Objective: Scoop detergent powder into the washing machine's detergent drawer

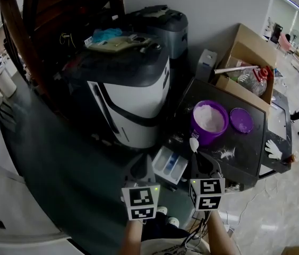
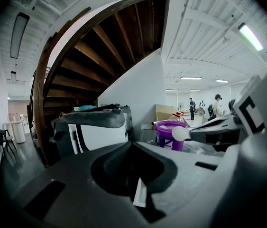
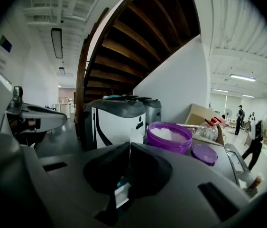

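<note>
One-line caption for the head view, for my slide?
Right gripper holds a white spoon between the purple powder tub and the open drawer of the washing machine; left gripper shut.

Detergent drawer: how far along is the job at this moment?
Done: the lid is off the purple tub, the detergent drawer pulled out. In hand: right gripper shut on the white spoon, between tub and drawer; left gripper shut, empty. Left: tipping powder into the drawer.

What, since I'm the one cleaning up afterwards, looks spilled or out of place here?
White powder is scattered on the dark surface close by the open purple tub, near its lid lying alongside: a spill, probably from scooping. Nothing else clearly stands out.
</note>
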The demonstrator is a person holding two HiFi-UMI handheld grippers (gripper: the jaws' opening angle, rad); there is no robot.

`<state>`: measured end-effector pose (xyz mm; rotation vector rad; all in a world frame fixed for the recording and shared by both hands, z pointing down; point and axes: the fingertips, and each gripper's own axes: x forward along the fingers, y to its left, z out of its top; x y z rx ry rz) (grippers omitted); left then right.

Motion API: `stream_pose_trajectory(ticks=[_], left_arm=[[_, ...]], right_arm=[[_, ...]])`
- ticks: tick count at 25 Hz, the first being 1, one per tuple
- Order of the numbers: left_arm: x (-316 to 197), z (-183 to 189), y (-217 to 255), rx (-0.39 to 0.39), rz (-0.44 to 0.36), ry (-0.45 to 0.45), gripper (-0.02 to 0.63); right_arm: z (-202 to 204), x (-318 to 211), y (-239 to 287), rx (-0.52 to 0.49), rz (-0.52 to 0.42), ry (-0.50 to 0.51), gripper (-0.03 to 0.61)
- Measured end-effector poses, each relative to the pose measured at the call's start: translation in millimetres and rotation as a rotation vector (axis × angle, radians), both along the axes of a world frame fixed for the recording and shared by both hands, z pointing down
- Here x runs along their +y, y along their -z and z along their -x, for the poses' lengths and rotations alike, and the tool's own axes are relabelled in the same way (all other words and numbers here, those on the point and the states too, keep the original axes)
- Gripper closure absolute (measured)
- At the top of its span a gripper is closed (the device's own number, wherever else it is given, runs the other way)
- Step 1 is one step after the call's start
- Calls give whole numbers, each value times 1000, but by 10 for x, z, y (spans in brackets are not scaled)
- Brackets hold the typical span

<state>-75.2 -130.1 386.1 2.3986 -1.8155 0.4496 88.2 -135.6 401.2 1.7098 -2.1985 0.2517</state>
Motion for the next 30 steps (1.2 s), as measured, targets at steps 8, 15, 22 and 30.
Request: stream_pose_trajectory(ticks=[8, 15, 22, 30], left_arm=[[-102, -79, 332, -3, -68, -5, 611], [-188, -198, 603, -7, -128, -19, 612], [-193, -270, 838, -9, -181, -28, 611], [-154, -286, 929, -11, -206, -24, 611]], right_arm=[[-103, -74, 438, -50, -96, -25, 557], [-233, -120, 748, -87, -165, -45, 557], [-354, -100, 958, -114, -214, -59, 557], [-417, -45, 1048, -114, -243, -69, 557]])
